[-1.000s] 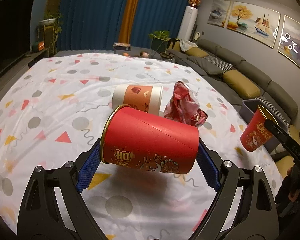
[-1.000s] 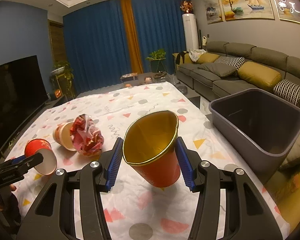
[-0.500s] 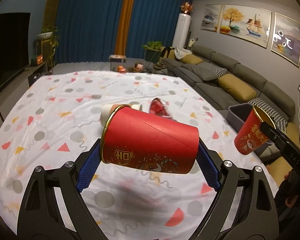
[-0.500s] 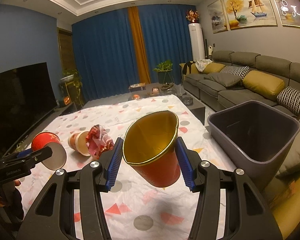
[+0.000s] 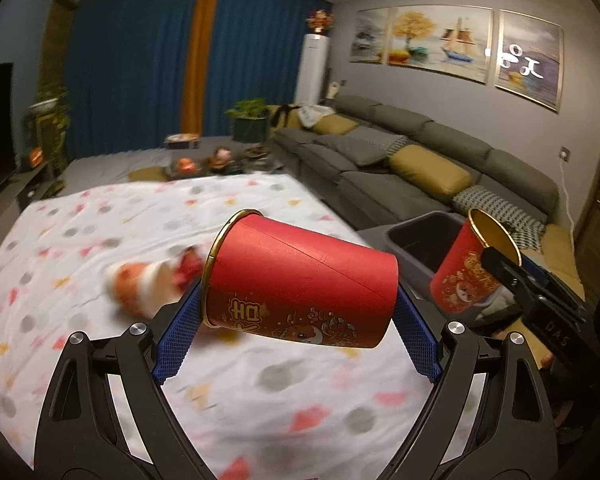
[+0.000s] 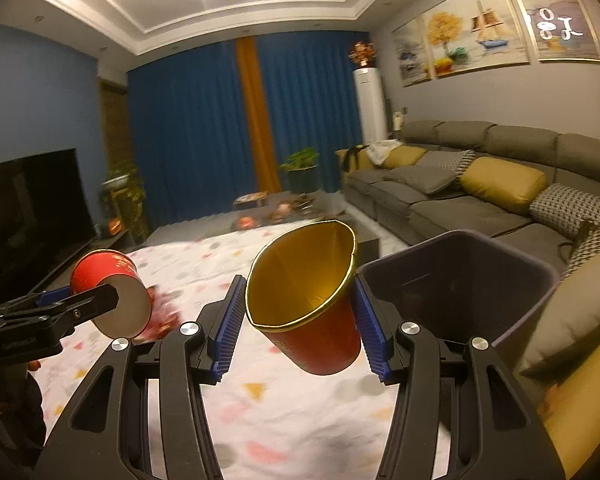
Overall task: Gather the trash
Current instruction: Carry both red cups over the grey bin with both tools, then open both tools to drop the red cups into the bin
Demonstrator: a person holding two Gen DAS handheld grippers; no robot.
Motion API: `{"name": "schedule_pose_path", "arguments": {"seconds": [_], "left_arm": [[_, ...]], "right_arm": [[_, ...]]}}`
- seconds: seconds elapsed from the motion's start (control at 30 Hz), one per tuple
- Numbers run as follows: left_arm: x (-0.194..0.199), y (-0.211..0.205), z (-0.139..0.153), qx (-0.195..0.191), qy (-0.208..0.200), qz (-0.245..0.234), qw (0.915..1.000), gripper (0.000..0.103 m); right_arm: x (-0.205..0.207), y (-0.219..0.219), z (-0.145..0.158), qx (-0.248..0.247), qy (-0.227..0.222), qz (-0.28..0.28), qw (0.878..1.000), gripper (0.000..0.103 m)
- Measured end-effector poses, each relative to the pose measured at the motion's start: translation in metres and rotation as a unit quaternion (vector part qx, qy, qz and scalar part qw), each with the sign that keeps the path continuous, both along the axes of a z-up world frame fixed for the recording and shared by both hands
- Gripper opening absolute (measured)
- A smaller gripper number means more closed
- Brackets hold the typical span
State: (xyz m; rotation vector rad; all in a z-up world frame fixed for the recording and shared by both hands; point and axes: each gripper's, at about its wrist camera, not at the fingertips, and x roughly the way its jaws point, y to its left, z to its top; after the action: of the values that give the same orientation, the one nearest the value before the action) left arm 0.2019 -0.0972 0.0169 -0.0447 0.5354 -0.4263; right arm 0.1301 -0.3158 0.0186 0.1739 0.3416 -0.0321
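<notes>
1. Left cup [image 5: 300,284]: red paper cup held sideways across the left gripper [image 5: 298,316], blue fingers [image 5: 176,340] pressed on rim end and base end. It is in the air over the bench [image 5: 260,400], gold rim pointing left.
2. Right cup [image 6: 312,300]: gripped by the right gripper [image 6: 300,324], fingers [image 6: 228,320] closed on the sidewall just below the rim. The mouth is squeezed to an oval and tilts toward the camera. It sits just left of the bin [image 6: 460,280].
3. Bin: dark, open-topped, looks empty from what shows; it stands off the bench's right edge, in front of the sofa [image 6: 480,196].
4. Judgement: step in hand is carry-to-bin, with both cups up and neither over the opening yet.
5. Do it well: bring the right cup fully over the bin mouth before releasing, since it is nearer. Drop it low so the light cup doesn't bounce off the rim.
6. The left cup needs a longer swing across. Keep it clear of the right gripper, then let go once it is centred over the opening.
7. Don't squeeze harder; the right cup is already deformed.
8. Left on the bench: another cup [image 5: 140,288] and a red wrapper [image 5: 188,268], both blurred.
</notes>
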Motion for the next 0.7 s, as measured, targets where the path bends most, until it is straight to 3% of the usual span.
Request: {"name": "schedule_pose_path", "arguments": {"seconds": [0.4, 0.7], "left_arm": [[0.046, -0.141, -0.009, -0.019, 0.015, -0.107, 0.9940, 0.087], [0.076, -0.206, -0.039, -0.026, 0.051, -0.150, 0.9870, 0.087]], "right_arm": [[0.013, -0.106, -0.021, 0.014, 0.018, -0.087, 0.996, 0.052], [0.021, -0.135, -0.043, 0.031, 0.034, -0.097, 0.994, 0.053]]}}
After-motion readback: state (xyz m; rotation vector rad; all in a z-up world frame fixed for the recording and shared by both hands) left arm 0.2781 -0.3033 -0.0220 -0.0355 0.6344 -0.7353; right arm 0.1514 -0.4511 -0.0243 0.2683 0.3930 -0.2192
